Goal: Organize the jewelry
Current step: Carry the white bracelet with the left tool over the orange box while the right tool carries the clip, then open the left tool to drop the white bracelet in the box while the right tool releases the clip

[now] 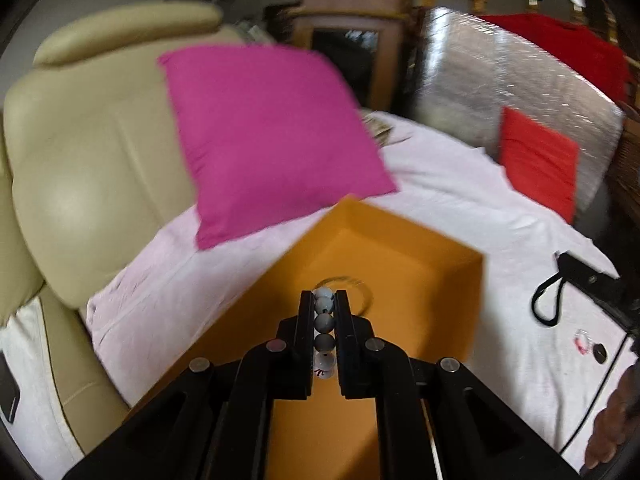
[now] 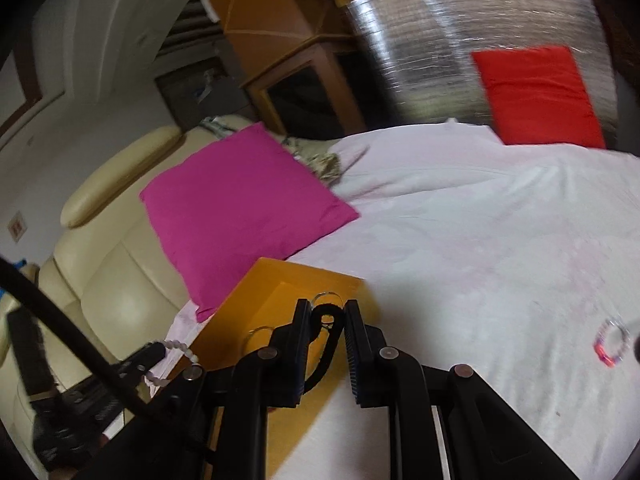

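Note:
My left gripper (image 1: 324, 296) is shut on a grey and white beaded bracelet (image 1: 324, 324) and holds it over the open orange box (image 1: 420, 264). A thin clear bangle (image 1: 360, 286) lies inside the box. My right gripper (image 2: 327, 308) is shut on a black cord bracelet (image 2: 326, 344) at the box's (image 2: 304, 280) near right edge. The right wrist view also shows the left gripper's beads (image 2: 180, 350) at the box's left side. A pink and clear beaded bracelet (image 2: 610, 344) lies on the white sheet to the right; it also shows in the left wrist view (image 1: 584, 340).
The box sits on a bed with a white sheet (image 2: 480, 240). A magenta pillow (image 1: 264, 136) lies behind the box, and a red pillow (image 2: 536, 96) leans on a silver foil panel (image 2: 460, 40). A cream leather chair (image 1: 80, 160) stands at the left.

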A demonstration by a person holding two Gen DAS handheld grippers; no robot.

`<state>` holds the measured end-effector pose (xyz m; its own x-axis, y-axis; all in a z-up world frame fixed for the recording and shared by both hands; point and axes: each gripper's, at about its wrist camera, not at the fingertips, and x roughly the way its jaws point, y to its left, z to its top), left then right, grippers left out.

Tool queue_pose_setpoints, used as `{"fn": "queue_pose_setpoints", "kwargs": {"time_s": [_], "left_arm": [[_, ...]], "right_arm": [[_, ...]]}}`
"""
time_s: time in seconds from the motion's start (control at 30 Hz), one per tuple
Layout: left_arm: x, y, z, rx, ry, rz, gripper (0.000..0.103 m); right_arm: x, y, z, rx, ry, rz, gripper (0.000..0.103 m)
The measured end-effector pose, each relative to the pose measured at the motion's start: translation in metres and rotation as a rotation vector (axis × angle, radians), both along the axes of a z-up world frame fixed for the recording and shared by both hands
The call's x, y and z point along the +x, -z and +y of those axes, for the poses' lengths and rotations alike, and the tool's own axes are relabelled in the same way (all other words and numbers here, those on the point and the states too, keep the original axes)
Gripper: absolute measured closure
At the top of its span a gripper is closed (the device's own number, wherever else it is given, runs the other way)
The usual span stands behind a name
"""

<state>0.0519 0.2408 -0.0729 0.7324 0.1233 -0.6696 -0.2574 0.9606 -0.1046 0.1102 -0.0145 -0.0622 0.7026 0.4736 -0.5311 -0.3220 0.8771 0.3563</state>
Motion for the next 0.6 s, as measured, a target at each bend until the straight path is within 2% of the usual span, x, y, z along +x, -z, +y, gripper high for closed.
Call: {"fn": "queue_pose_setpoints", "kwargs": {"time_s": [0.13,0.33,0.4,0.53,0.6], "left_arm": [[0.005,0.014,0.007,-0.033,0.011,0.052,0.094],[0.018,0.040,-0.015,-0.055,0.119,0.175,0.093],[0.021,0.046,-0.020,-0.036,0.135,0.206,0.093],[0.022,0.051,-0.021,-0.014,0.122,0.240,0.092],[0.023,0.052,-0.020,0.006,0.098,0.242,0.073]], "right_arm": [[0.017,0.005,0.036,-0.028,-0.044,0.031,0.085],[0.047,0.027,0.081,-0.137,-0.059,0.098,0.085],[0.056,0.036,0.093,-0.196,-0.069,0.108,0.085],[0.067,0.049,0.104,-0.245,-0.085,0.146,0.081],[0.070,0.052,0.106,-0.252,-0.088,0.157,0.064]]}}
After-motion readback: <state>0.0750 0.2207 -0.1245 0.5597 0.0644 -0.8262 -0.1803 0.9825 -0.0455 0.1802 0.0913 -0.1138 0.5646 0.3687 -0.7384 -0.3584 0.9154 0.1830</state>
